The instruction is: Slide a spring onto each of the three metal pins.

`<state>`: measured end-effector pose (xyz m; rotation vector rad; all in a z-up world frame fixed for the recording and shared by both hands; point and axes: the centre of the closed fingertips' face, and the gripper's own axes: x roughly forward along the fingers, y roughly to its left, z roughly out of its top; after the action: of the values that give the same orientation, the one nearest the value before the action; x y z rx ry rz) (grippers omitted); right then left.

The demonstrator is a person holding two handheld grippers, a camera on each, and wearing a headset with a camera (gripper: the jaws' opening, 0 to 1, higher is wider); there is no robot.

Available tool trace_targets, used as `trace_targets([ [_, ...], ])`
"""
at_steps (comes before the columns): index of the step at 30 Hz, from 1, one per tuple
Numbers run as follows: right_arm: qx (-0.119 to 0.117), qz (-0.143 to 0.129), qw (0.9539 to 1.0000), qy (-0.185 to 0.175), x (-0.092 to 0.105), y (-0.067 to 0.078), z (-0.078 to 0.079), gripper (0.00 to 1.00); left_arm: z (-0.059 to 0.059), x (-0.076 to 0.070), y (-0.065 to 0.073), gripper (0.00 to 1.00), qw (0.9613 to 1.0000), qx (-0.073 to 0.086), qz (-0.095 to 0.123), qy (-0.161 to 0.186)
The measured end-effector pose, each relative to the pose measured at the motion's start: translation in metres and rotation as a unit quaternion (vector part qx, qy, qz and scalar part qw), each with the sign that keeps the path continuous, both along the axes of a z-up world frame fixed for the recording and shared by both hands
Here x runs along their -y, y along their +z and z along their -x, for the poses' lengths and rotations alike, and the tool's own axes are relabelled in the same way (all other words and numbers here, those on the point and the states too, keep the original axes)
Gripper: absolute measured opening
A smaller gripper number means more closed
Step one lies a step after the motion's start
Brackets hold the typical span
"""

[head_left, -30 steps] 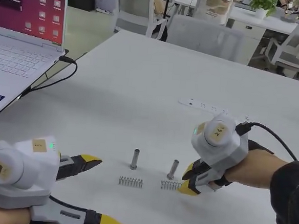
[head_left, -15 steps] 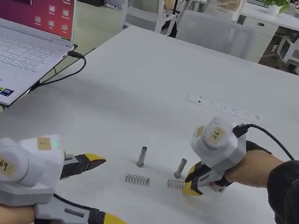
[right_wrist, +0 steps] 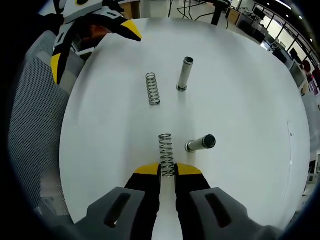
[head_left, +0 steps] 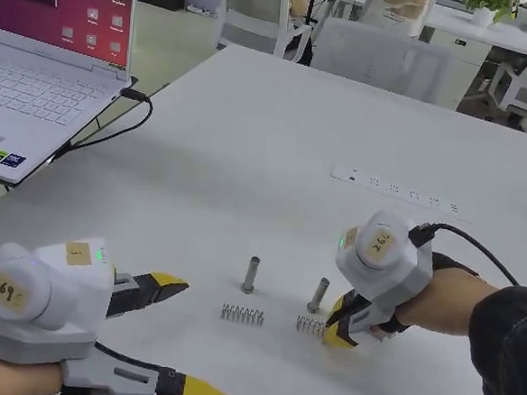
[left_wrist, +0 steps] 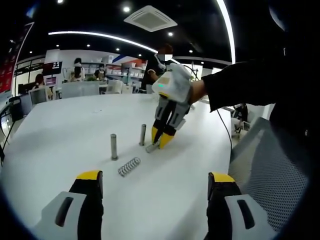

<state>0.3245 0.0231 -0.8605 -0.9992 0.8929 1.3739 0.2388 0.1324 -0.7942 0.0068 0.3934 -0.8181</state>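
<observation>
A: Closest to us, the left gripper [head_left: 195, 342] hovers low over the table [head_left: 277, 135], tongs spread wide with nothing between them.

B: Idle for now. Just past it the free spring [head_left: 242, 314] lies on its side, touching nothing.

A: And alongside it, the action! The right gripper [head_left: 333, 322] has its tongs pinched onto one end of the gripped spring [right_wrist: 165, 145], which lies flat on the table with the rest of the coil poking out ahead.

B: Its own view shows the yellow tips snug on either side of the coil. I read this as the pick-up for spring number one, since neither pin wears a spring yet.

A: Just beyond, the first pin [head_left: 317, 295] stands upright right beside that spring. The second pin [head_left: 250, 275] stands upright a little apart. Two pins, two springs by my count.

B: Next move, I'd say: lift, tip the coil upright, line its open end over the first pin's top, and lower. Held at one end, the coil could droop or flex.

A: Farther back there's a power strip [head_left: 400, 191], and off to the left a laptop [head_left: 35, 100].
</observation>
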Motion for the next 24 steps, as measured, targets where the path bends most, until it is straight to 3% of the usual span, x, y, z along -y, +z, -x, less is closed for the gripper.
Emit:
trace_targets([
  [7,-0.005,0.0,0.9999,0.013,0.002,0.012,0.018,0.08,0.003,0.012,0.003,0.79,0.9998,0.003,0.0,-0.021],
  [19,-0.024,-0.02,0.9989,0.035,-0.001,0.046,0.049,0.08,0.001,0.032,0.014,0.67,0.998,0.009,-0.007,-0.063],
  [24,-0.026,-0.018,0.9984,0.046,-0.001,0.053,0.063,0.08,0.001,0.041,0.017,0.6,0.9966,0.013,-0.007,-0.081],
])
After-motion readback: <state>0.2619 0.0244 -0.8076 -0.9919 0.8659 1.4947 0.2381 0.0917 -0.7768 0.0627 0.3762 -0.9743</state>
